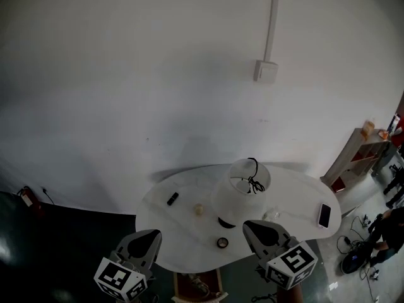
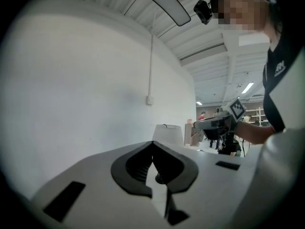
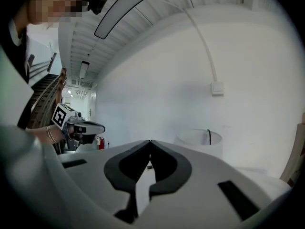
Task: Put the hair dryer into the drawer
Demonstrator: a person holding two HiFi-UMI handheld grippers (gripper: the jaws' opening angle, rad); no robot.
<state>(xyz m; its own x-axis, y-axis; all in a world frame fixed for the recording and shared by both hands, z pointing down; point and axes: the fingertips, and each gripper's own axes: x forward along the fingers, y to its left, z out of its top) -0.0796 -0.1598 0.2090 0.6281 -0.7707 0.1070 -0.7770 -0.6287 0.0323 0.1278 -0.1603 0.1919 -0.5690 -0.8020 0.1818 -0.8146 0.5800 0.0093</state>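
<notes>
Left gripper (image 2: 152, 143): closed and empty, at the near edge of the white rounded counter (image 1: 183, 245).
Right gripper (image 3: 150, 142): closed too, holding nothing.
Small round dark tin (image 1: 222, 242): lies between your grippers.
Tall white tub (image 1: 243, 191): towards the far edge, black cord (image 1: 254, 183) over its rim; the hair dryer is probably inside, unseen.
Risk: tugging that cord could topple the tub.

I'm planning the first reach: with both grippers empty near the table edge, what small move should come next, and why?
Probably ease the right gripper forward to the white tub and open its jaws. Its jaws are together on nothing, and a black cord draped over the tub's rim may be the dryer's; the dryer itself isn't visible.
</notes>
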